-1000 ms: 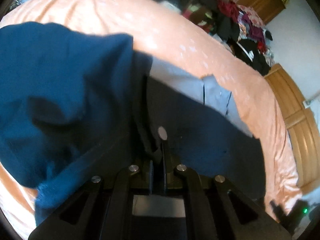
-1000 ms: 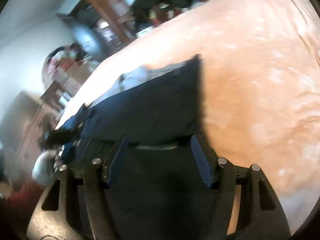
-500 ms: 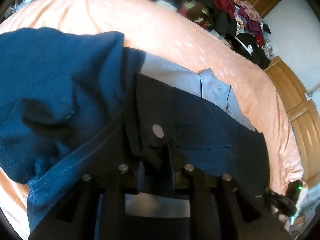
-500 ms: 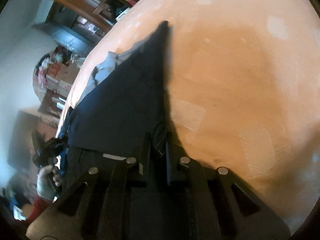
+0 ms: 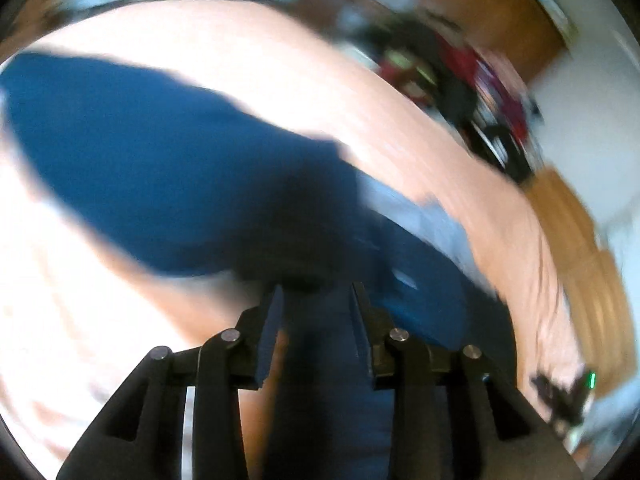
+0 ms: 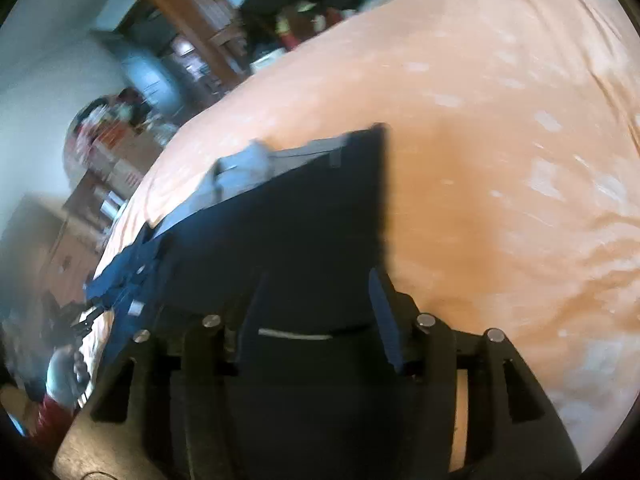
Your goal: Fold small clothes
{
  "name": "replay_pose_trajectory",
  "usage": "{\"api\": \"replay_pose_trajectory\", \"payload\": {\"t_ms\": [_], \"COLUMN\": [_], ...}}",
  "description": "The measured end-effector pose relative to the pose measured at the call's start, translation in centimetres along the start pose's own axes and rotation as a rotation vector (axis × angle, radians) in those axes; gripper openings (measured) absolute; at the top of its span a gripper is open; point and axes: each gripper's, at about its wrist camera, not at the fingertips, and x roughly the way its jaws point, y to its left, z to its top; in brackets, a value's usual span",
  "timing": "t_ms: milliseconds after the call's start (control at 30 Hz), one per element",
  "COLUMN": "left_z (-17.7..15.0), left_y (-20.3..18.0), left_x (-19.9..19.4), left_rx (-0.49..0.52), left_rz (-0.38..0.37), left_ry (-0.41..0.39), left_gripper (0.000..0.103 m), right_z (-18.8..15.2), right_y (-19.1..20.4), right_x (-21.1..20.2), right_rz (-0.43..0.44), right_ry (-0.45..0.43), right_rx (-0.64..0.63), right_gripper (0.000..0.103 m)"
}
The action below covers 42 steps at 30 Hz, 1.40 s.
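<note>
Nearest the left wrist camera, the left gripper (image 5: 316, 300) has its two fingers spread apart with nothing pinched between them, hovering over dark blue cloth; the whole view is smeared with motion blur. Just past its tips lies the dark garment (image 5: 420, 280), and a brighter blue garment (image 5: 160, 168) spreads away to the left across the peach bedsheet (image 5: 80, 300). A strip of pale grey-blue fabric (image 5: 408, 204) shows at the dark garment's far edge. Beyond the bed, blurred, sit a pile of mixed clothes (image 5: 460, 72) and a wooden wardrobe (image 5: 480, 12). In the right wrist view, the right gripper (image 6: 316, 300) is likewise released, fingers wide, with the dark garment (image 6: 300, 232) lying flat on the sheet between and ahead of them; whether the tips touch the cloth cannot be told. The garment's right edge runs straight, bare peach bedsheet (image 6: 500, 160) beside it. At its far edge the pale grey-blue fabric (image 6: 248, 164) peeks out, and at far left the other gripper and a hand (image 6: 64, 372) show dimly
</note>
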Motion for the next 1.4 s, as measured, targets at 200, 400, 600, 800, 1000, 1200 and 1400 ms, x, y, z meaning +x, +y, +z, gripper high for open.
{"api": "replay_pose_trajectory", "payload": {"t_ms": [200,400,600,800,1000,1200,1400], "left_z": [4.6,9.1,12.7,15.8,10.3,-3.9,-9.3], "left_y": [12.6,16.7,18.0,13.3,-9.2,-21.0,-14.8], "left_x": [-2.6,-1.1,1.2,2.3,-1.1,4.3,7.5], "left_rx": [-0.265,-0.362,-0.363,-0.219,0.231,0.464,0.342], "left_rz": [0.015,-0.039,-0.039,-0.007,-0.433,-0.572,-0.458], "left_ry": [-0.095,-0.151,-0.183,-0.157,-0.117,0.177,0.288], "left_gripper": [0.051,0.050,0.046,0.004,0.008,0.083,0.067], "right_z": [-2.2,-3.2,-3.2,-3.1,-2.4,-3.0,-1.6], "right_y": [5.1,6.0,6.2,7.1,7.3,7.2,8.1], "right_x": [3.6,4.7,5.0,4.1,3.3,4.2,6.9], "right_rz": [0.044,0.056,0.032,0.026,0.050,0.107,0.225], "right_ry": [0.105,0.135,0.144,0.117,0.080,0.124,0.167], "right_rx": [-0.094,-0.057,-0.056,-0.068,-0.051,-0.013,0.021], "right_gripper": [0.060,0.060,0.061,0.062,0.061,0.065,0.065]}}
